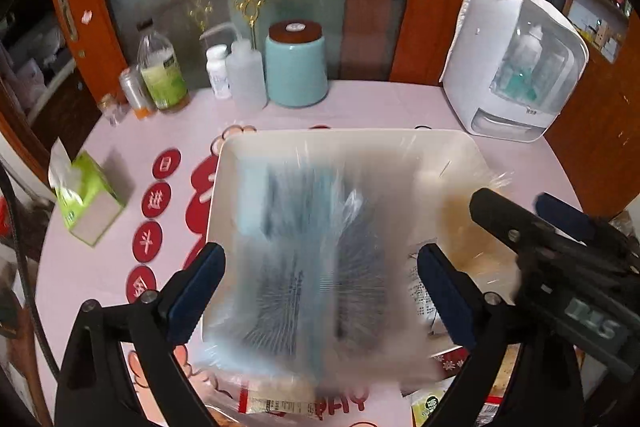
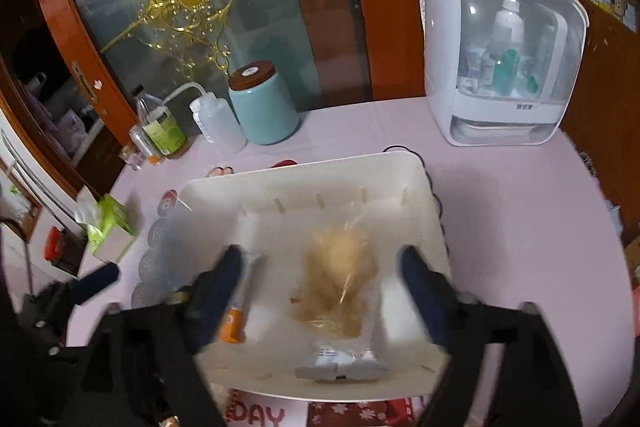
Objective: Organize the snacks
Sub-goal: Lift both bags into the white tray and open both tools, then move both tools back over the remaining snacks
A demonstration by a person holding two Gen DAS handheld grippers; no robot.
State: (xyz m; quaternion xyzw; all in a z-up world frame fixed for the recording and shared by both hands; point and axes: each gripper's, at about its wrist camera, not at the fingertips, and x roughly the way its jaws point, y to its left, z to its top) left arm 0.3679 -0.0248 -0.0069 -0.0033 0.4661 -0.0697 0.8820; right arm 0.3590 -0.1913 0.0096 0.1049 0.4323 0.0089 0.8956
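Observation:
A white bin sits on the pink table, and both grippers hang over it. In the left wrist view my left gripper stands open. A blurred blue and dark snack packet lies between its fingers, and neither pad touches it. My right gripper reaches in from the right. In the right wrist view the right gripper is open above a tan snack in a clear bag, which lies in the bin. An orange-ended packet lies by its left finger. One left-gripper finger shows at the left.
Behind the bin stand a teal jar, a squeeze bottle, other bottles and a white storage cabinet. A green tissue box sits at the left. More snack packets lie at the table's near edge.

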